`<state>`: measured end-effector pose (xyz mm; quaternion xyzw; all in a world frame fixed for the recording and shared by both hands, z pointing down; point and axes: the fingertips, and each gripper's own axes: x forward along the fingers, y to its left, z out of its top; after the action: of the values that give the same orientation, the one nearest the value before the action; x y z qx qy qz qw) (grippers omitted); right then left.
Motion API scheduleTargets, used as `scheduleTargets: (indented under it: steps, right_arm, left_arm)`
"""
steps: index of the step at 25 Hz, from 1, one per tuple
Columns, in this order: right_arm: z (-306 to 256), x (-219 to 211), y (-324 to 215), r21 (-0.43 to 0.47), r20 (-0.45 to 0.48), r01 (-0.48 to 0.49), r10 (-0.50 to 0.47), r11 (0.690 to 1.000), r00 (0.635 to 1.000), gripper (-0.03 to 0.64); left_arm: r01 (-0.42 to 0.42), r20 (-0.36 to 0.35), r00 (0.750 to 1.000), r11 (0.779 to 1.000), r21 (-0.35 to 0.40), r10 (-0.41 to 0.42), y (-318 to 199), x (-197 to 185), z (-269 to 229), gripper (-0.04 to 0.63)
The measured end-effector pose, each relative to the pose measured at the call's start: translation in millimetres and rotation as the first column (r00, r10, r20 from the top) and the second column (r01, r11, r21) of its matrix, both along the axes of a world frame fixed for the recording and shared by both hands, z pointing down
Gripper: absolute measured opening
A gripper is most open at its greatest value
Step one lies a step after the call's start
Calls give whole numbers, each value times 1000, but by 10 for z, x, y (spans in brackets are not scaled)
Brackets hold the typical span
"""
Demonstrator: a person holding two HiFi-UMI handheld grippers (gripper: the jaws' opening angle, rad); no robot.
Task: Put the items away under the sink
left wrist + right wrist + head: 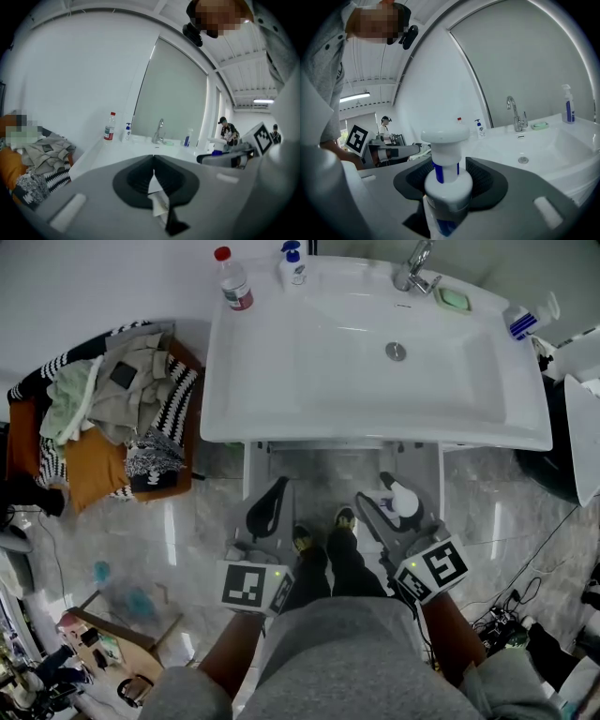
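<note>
one white sink (pixel 309 362), marble floor (pixel 178 521); left claw (pixel 277 486) together, right claw (pixel 373 493) clamped on pump bottle (pixel 403 500).

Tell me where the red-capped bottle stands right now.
In the head view, the red-capped bottle stands on the far left corner of the sink, just left of the blue-topped pump bottle.

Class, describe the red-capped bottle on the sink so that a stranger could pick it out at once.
Start at the white sink. Along its back edge, at the corner nearest the pile of clothes, stands the clear bottle. Unlike the pump bottle beside it, it has a red cap and a red label.
</note>
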<state>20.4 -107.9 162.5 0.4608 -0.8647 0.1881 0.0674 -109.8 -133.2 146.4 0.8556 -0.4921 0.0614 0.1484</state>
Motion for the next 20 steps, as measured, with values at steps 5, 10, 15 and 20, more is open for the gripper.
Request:
scheduleTargets:
  steps: [5,10,15,20]
  right_arm:
    - [49,-142,18,-16,4,-22,22,1000,1000,212]
    - [184,-242,0,-13,-32,-29,28,999,999,210]
    - [409,-279,-15,-35,-44,0,-1,999,999,210]
    - [800,-198,-97,-52,-27,31,-32,998,999,210]
  left_arm:
    - [-7,-28,1000,1000,-13,7,-20,-90,106,12]
    - [-37,-42,998,999,-21,36,-40,-43,275,12]
    - [-40,-33,999,998,-45,38,-23,4,559,11]
    - [-2,-7,1000,997,-73,1,-30,134,937,12]
